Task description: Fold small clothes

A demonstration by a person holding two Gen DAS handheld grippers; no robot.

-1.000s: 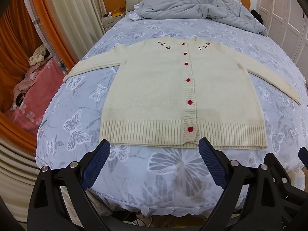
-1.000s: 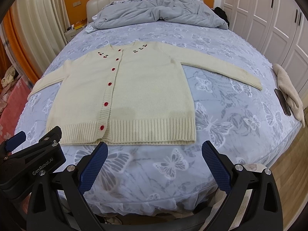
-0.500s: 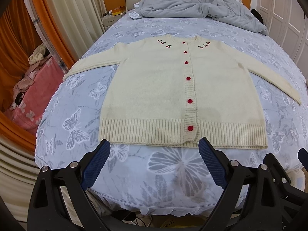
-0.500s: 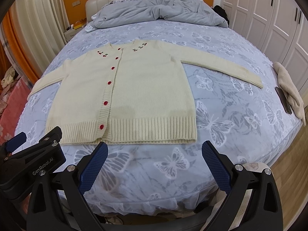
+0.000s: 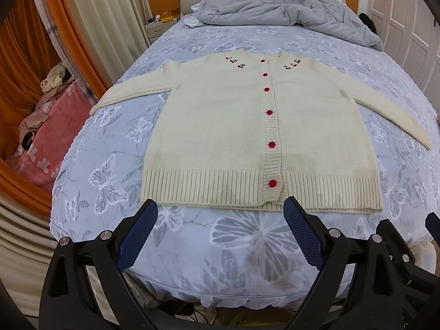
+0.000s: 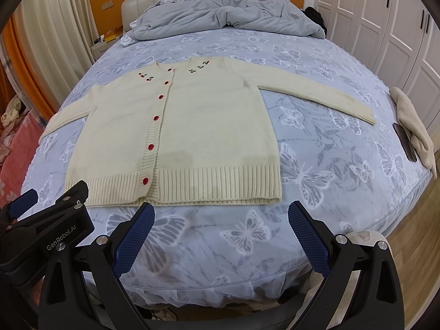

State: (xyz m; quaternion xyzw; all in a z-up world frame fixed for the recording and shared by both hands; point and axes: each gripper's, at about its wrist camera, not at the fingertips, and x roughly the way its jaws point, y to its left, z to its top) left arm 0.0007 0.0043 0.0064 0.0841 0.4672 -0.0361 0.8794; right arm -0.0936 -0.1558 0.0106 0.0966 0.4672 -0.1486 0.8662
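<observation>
Both grippers are creeping slightly nearer the bed since a second ago; the cardigan is sitting a little lower in each view, otherwise unchanged. Cream cardigan [image 5: 242, 126] with red buttons is lying flat, buttoned, face up on the butterfly-print bed [image 5: 110, 148], sleeves stretching out to either side, collar pointing away toward the grey duvet [image 5: 283, 13]. Its ribbed hem [image 5: 209, 189] is lying crosswise just ahead of both grippers. Left gripper [image 5: 221, 214] is hovering wide open and empty before the hem's left half; right gripper [image 6: 221, 220] is hovering equally wide and empty before the right half. Each arm is likely nearest its own sleeve, suggesting sleeve folds inward first.
</observation>
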